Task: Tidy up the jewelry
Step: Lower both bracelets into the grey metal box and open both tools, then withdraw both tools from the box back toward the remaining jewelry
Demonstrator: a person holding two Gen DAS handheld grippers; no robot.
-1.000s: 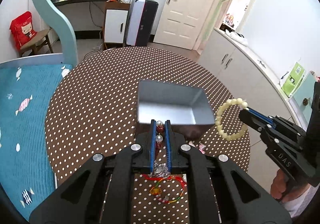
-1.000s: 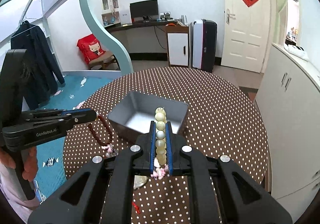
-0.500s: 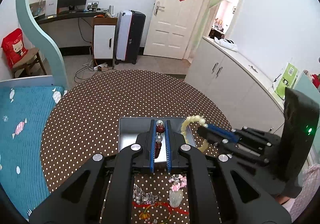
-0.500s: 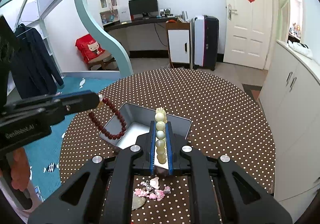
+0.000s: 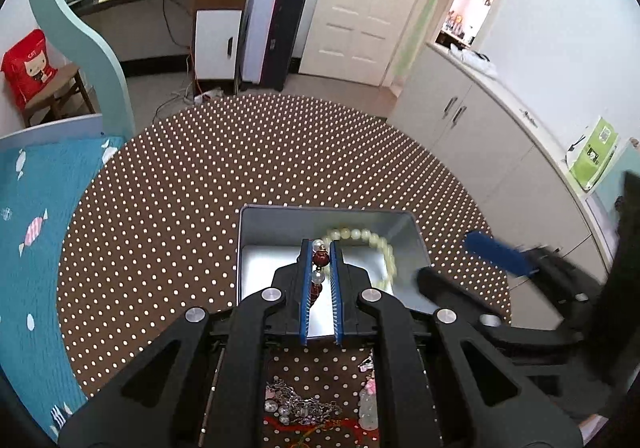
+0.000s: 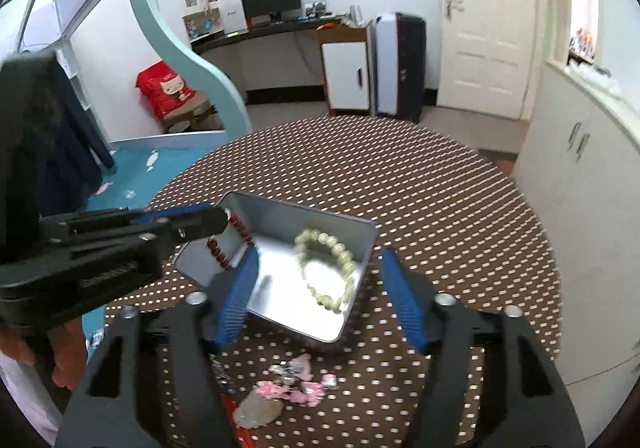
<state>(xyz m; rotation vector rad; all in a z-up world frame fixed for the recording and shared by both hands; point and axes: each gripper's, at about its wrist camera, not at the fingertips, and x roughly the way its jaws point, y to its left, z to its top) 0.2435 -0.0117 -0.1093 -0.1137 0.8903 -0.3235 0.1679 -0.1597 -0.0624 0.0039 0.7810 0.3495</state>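
A silver metal tin sits on the brown dotted round table. A pale green bead bracelet lies inside it. My left gripper is shut on a dark red bead bracelet, held over the tin; from the right wrist view the red bracelet hangs from the left gripper at the tin's left wall. My right gripper is open and empty, just above the tin's near side; in the left wrist view it shows blurred at the right.
Near the table's front edge lie a silver chain, a red cord piece, pink charms and a pale jade pendant. White cabinets stand to the right, a blue bed to the left.
My right gripper opened and dropped the pale green bracelet into the tin. My left gripper, still holding the red bracelet, moved over the tin.
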